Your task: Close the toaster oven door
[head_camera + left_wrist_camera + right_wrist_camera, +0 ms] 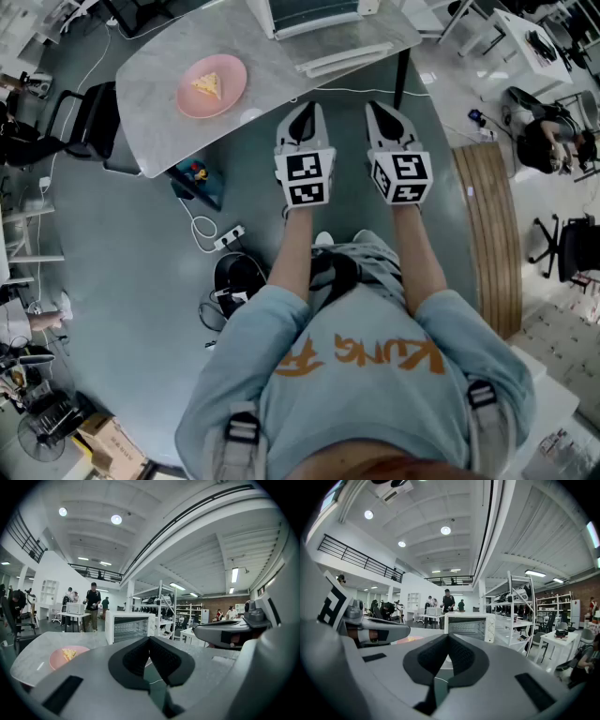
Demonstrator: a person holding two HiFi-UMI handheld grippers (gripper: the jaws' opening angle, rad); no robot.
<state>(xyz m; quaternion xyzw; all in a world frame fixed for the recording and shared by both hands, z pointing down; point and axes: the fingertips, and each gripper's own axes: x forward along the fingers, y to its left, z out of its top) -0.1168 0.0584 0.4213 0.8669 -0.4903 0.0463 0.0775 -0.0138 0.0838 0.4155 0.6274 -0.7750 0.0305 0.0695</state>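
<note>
Left gripper and right gripper sit closed, empty; toaster oven front faces them.

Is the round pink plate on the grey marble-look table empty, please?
No, a yellowish wedge of food lies on the round pink plate, which sits on the grey marble-look table.

Bright, even light comes from round white ceiling lamps and long strip lights high above the left gripper. Shadows are soft. Both gripper views bulge, with black corners and a blurred close foreground.
</note>
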